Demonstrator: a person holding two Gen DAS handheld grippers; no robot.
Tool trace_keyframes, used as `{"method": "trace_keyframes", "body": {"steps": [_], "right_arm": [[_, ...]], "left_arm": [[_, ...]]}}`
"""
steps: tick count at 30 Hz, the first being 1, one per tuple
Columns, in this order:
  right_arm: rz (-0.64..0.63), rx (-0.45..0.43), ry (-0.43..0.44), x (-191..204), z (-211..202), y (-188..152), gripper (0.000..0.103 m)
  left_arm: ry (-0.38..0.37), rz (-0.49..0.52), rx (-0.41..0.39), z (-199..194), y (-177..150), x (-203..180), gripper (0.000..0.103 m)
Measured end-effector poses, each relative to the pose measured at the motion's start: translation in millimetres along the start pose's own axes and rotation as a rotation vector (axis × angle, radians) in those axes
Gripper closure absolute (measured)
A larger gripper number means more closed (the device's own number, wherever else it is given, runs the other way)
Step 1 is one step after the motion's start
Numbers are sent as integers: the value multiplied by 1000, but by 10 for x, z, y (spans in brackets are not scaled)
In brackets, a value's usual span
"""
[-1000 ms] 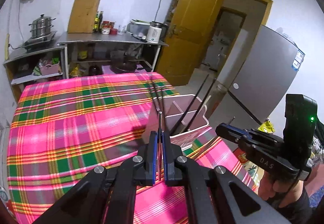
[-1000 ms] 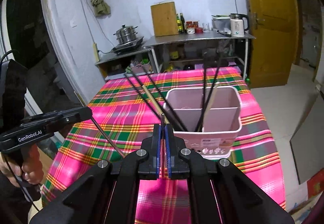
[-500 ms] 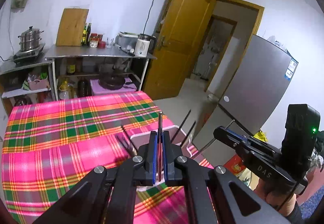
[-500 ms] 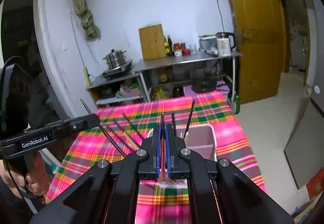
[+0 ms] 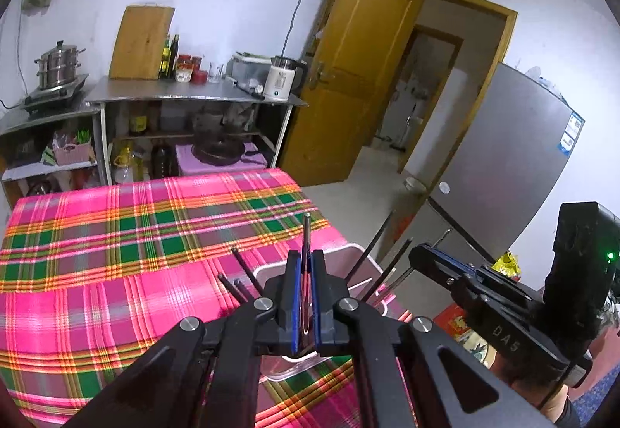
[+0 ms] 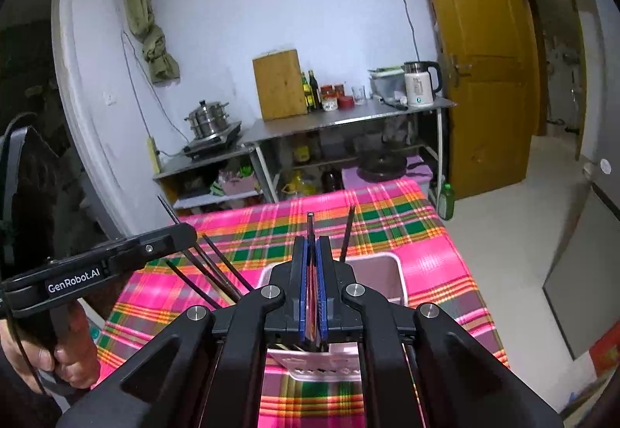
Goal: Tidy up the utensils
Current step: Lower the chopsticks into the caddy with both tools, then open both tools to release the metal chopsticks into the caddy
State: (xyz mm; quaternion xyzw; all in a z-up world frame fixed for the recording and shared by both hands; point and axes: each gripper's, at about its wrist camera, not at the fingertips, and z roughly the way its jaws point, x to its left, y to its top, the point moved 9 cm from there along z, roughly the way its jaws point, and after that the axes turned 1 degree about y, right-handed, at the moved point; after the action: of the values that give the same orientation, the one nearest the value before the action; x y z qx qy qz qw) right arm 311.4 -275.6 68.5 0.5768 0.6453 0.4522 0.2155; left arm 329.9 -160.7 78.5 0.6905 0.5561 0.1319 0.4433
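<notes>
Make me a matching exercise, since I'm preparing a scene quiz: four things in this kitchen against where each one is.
Things:
1 kettle
2 cutting board
3 steamer pot
4 pink utensil holder

Places:
a on the plaid tablecloth
b leaning against the wall
c on the stove
d on the counter, at the end nearest the door

Pairs: 1-d, 2-b, 3-c, 4-a

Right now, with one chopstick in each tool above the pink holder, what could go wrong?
The left tool pinches a chopstick and the right tool pinches a second chopstick, each between closed pads. So thin a stick may pivot or slip out. The black chopsticks in the pink holder lean outward near both tools, so lowering may knock them or tip the holder.
</notes>
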Motion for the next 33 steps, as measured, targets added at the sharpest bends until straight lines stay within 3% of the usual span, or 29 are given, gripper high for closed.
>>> {"method": "trace_keyframes", "body": {"steps": [11, 20, 26, 31, 33], "right_arm": [[4, 91, -3, -66, 335, -336, 98], [-5, 108, -10, -88, 339, -393, 97], [-23, 86, -27, -50, 205, -353, 89], [-46, 64, -34, 19, 82, -292, 75], [-56, 57, -38, 52, 34, -275, 75]], "left_arm": [[11, 20, 61, 292, -292, 74, 98], [31, 30, 42, 263, -299, 79, 97], [43, 31, 4, 45, -259, 102, 95], [51, 31, -18, -121, -229, 110, 95], [54, 33, -26, -185, -220, 90, 95]]}}
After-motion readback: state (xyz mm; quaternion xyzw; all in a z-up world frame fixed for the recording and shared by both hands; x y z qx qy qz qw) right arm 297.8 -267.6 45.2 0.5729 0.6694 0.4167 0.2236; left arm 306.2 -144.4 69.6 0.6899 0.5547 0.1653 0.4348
